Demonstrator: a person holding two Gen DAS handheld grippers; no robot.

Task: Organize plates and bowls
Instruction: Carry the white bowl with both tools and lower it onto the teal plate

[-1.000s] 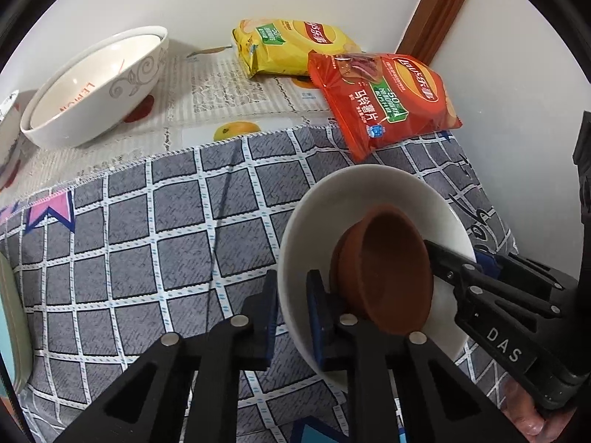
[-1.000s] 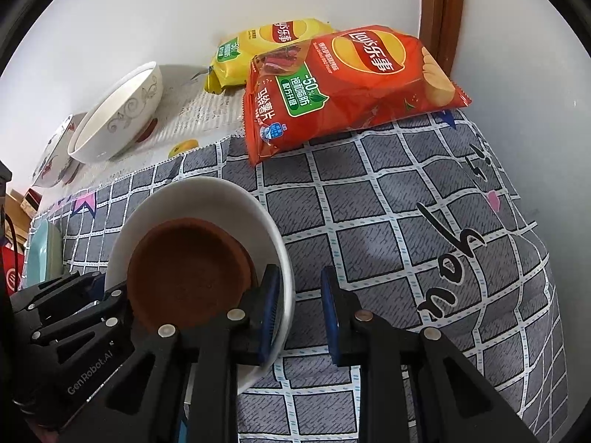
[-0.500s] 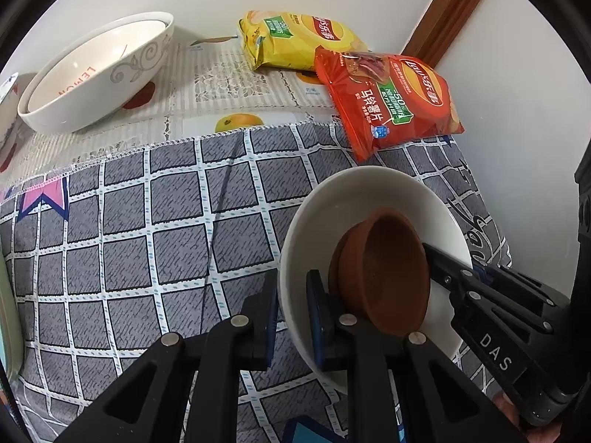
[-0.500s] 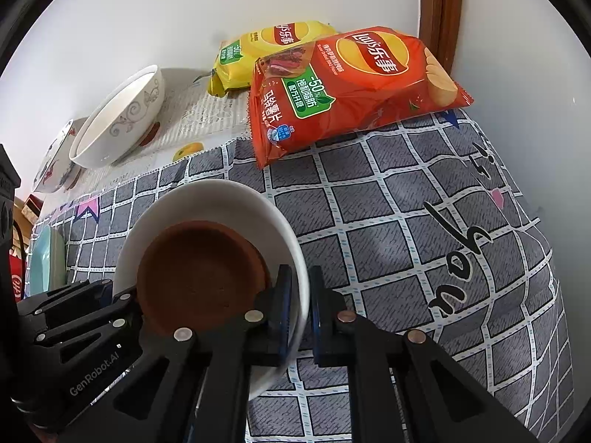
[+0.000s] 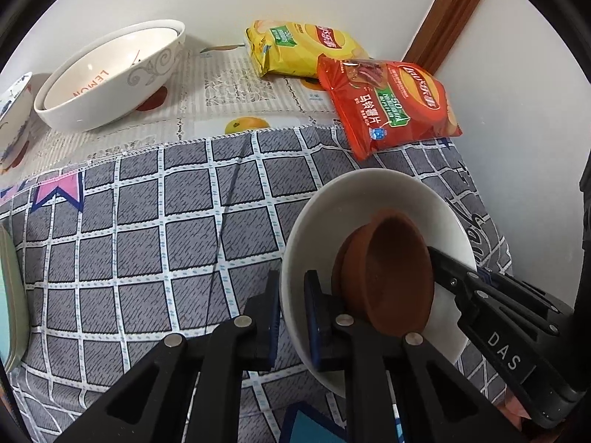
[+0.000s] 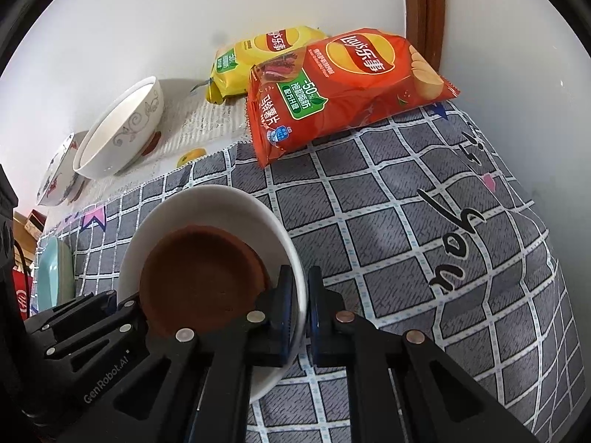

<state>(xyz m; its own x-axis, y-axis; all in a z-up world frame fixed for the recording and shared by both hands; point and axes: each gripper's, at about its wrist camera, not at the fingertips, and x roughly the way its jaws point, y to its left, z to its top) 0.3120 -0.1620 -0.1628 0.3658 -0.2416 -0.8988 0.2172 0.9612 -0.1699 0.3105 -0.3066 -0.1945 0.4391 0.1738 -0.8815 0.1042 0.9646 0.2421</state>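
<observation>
Left wrist view: left gripper (image 5: 291, 306) jaws clamp white bowl (image 5: 369, 199) rim.
Right gripper (image 6: 300, 306): jaws clamp opposite rim.
Contents: brown bowl (image 6: 203, 280).

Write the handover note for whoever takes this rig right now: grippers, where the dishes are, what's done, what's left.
Left gripper: shut on the white bowl's rim. Right gripper: shut on the opposite rim.
The brown bowl sits nested inside the white bowl, over the grey checked cloth.
At the back by the wall: a large patterned bowl with another nested in it, a blue-patterned bowl beside it. A teal plate lies at the cloth's left edge.
Done: brown nested in white. Left: probably place this pair with the other dishes.
</observation>
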